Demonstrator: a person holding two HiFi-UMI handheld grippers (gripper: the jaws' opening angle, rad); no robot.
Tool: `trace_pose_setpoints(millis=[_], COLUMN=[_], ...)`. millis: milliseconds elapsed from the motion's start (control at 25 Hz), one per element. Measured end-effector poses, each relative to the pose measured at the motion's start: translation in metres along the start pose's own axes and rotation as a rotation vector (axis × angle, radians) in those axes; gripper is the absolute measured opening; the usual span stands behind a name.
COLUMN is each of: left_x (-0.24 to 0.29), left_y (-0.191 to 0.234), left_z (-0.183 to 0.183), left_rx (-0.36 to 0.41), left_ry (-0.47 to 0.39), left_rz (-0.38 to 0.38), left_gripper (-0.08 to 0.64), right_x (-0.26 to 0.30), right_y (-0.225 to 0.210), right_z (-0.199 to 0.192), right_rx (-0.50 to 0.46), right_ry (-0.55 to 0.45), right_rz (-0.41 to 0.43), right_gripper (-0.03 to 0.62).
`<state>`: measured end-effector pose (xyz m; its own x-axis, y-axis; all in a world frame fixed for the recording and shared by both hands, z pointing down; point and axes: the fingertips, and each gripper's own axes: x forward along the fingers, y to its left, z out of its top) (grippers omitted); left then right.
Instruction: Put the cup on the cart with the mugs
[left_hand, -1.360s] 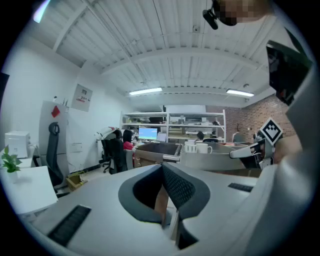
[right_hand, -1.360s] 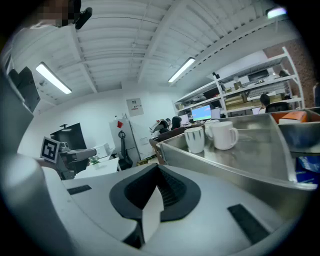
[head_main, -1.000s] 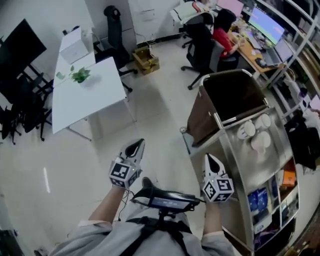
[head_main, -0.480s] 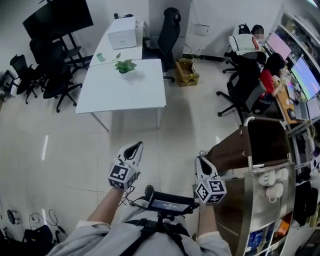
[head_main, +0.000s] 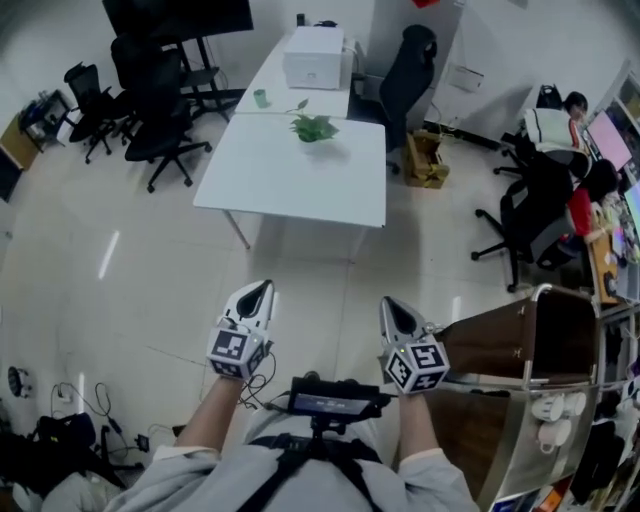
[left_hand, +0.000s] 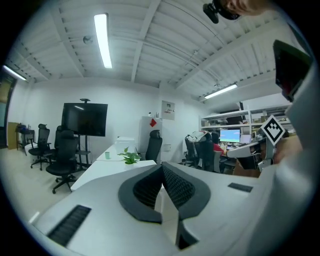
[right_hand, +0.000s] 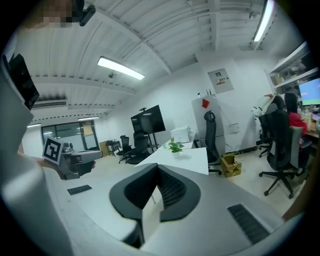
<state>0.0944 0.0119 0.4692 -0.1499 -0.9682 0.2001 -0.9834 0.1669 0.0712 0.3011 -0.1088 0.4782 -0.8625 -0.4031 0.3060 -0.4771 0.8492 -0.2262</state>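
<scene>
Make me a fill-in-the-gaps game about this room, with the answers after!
The plant stands on a white ____. The small cup beyond it is coloured ____. The mugs sit on the ____ at the right. The left tongs and right tongs are empty and ____.
Missing words: table; green; cart; shut.
</scene>
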Motion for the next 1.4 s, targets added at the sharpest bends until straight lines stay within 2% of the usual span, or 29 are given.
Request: trace_pose_setpoints(millis=[320, 560, 1040, 1160, 1400], left_x=[0.004, 0.008, 0.028, 0.030, 0.025], left_y=[0.043, 0.065, 0.088, 0.104, 0.159], left_z=[0.000, 0.012, 0.025, 0.027, 0.030], left_rx=[-0.024, -0.066, -0.060, -0.038, -0.055], left_ry=[0.006, 0.003, 0.007, 0.000, 0.007], left_rz=[0.151, 0.263, 0.354, 0.361, 0.389], left_gripper=[0.003, 0.003, 0.003, 0.003, 0.003], right_x=[0.070, 0.109, 0.158, 0.174, 0.222], right_y=[0.009, 0.008, 0.005, 0.013, 0.049], right_z=[0.012, 0.037, 0.052, 0.058, 0.062], right_rx=[-0.038, -0.069, -0.083, -0.085, -0.090], right_ry=[0.066, 0.072, 0.082, 0.080, 0.078], right_rz=[0.152, 0.237, 0.335, 0.354, 0.373], right_gripper=[0.002, 0.002, 0.002, 0.002, 0.002])
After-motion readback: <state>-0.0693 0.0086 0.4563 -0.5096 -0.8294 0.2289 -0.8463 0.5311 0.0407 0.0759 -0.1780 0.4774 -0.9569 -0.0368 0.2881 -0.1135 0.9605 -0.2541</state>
